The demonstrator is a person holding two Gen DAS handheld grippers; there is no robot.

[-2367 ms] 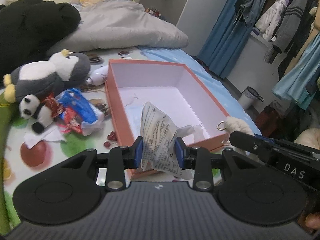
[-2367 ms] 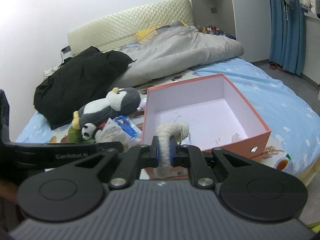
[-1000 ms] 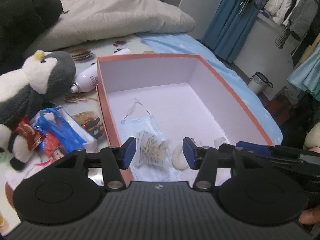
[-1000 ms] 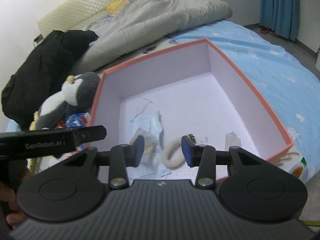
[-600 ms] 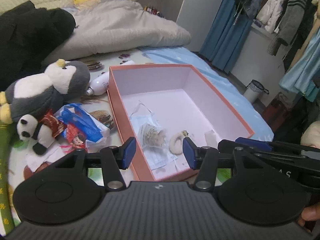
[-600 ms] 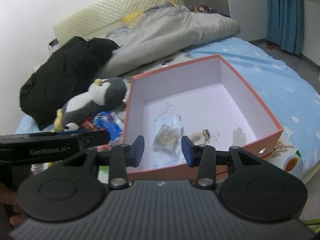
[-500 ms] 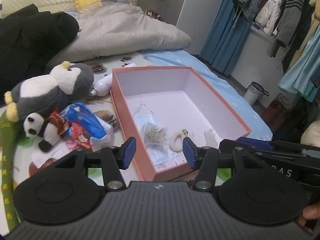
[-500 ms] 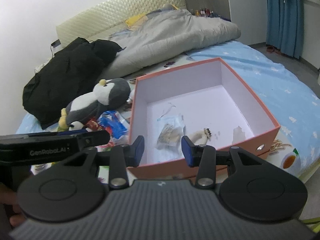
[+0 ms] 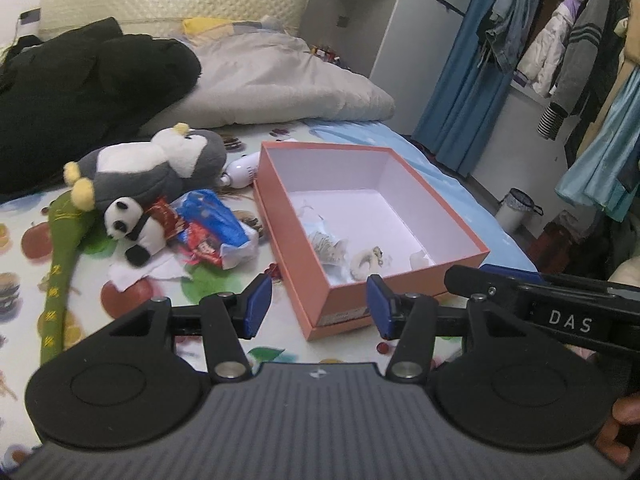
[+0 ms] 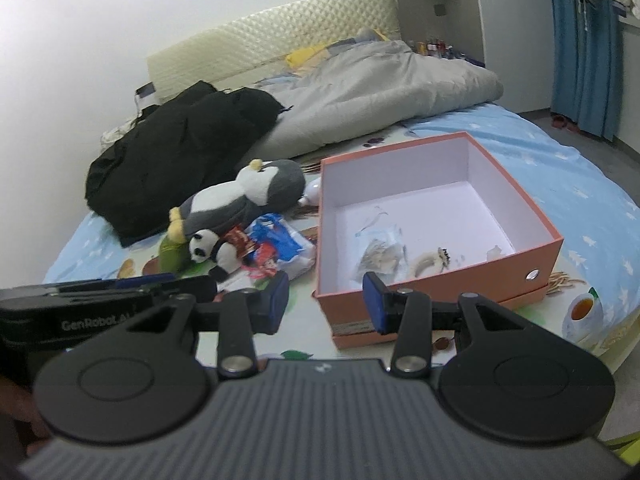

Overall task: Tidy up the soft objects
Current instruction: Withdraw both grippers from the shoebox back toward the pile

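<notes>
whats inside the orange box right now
Inside the orange box: a crumpled packet on a blue face mask, a white fluffy ring and a white scrap. The near wall hides the floor's front edge.

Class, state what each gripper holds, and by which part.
Nothing. Left gripper and right gripper are both open and empty.

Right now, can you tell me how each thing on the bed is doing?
Left hand-held gripper: open, empty.
Right hand-held gripper: open, empty.
Orange box: lidless, upright.
Crumpled packet: lying inside the box.
White ring: lying inside the box.
Penguin plush: lying down outside the box.
Panda plush: lying beside the penguin.
</notes>
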